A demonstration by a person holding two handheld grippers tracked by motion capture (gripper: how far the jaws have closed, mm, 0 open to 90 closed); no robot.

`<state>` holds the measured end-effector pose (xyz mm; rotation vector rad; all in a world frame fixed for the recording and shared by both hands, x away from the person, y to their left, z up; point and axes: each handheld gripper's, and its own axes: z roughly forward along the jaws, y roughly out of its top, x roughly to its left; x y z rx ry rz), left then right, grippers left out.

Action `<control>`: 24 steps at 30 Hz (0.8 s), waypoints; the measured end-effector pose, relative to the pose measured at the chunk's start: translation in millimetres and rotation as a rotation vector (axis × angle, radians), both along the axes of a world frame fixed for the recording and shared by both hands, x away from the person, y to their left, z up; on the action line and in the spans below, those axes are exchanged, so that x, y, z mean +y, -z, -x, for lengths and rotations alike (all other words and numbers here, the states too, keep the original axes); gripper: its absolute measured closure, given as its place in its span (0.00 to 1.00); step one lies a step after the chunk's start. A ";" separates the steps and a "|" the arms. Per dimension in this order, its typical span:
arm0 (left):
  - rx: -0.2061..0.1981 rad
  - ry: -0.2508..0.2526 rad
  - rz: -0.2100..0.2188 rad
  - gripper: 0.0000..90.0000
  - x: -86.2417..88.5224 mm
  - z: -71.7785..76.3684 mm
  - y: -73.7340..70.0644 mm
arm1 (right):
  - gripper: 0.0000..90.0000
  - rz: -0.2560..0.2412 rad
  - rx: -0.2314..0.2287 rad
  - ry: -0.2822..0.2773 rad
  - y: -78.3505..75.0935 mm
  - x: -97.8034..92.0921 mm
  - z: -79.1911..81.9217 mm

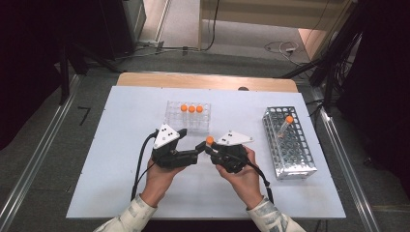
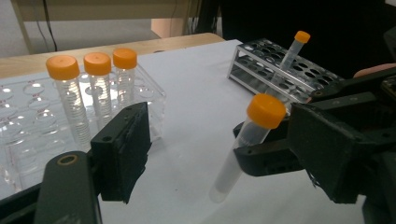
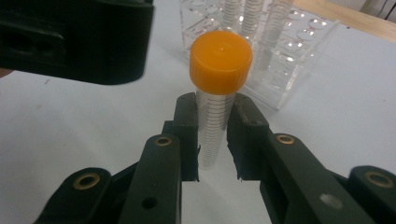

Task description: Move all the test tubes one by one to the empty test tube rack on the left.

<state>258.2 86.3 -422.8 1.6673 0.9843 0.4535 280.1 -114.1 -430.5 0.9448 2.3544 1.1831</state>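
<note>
Orange-capped and clear-bodied, the tube [image 3: 215,100] sits clenched between the fingers [image 3: 187,135] of my right gripper [image 1: 211,146], pinched just below the cap so the graduated barrel hangs free beneath. I hold it there, above the white bench [image 1: 121,193] and between the two racks, because that grip leaves the lower body clear for a handover or for dropping into a well. My left gripper [image 1: 190,145] faces it with its fingers [image 2: 122,149] spread apart and holding nothing; in the left gripper view the tube stands tilted in the gap ahead of them, near but not touching. I judge this as a transfer about to happen, the left side opened wide to take the barrel. Three more capped tubes [image 1: 191,109] stand upright in the clear plastic rack [image 1: 188,126] behind, kept in one row. On the metal rack [image 1: 289,159] to the right a single tube [image 1: 285,124] leans at a slant, so I take that rack to be the destination.
</note>
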 end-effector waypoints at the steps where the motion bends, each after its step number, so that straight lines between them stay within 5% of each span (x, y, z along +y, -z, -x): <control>1: -0.001 0.003 0.002 0.26 -0.8 0.3 0.2 | 0.80 0.000 0.000 -0.005 0.3 2.2 0.4; 11: -0.024 0.029 -0.048 0.42 -6.6 2.3 3.6 | 0.80 -0.001 0.000 -0.051 0.7 16.6 5.5; 17: -0.025 0.048 -0.060 0.60 -8.3 3.3 5.4 | 0.80 -0.002 0.001 -0.060 0.8 18.1 7.0; 24: -0.023 0.057 -0.066 0.65 -10.0 3.5 6.2 | 0.80 0.002 0.005 -0.063 1.4 18.7 7.5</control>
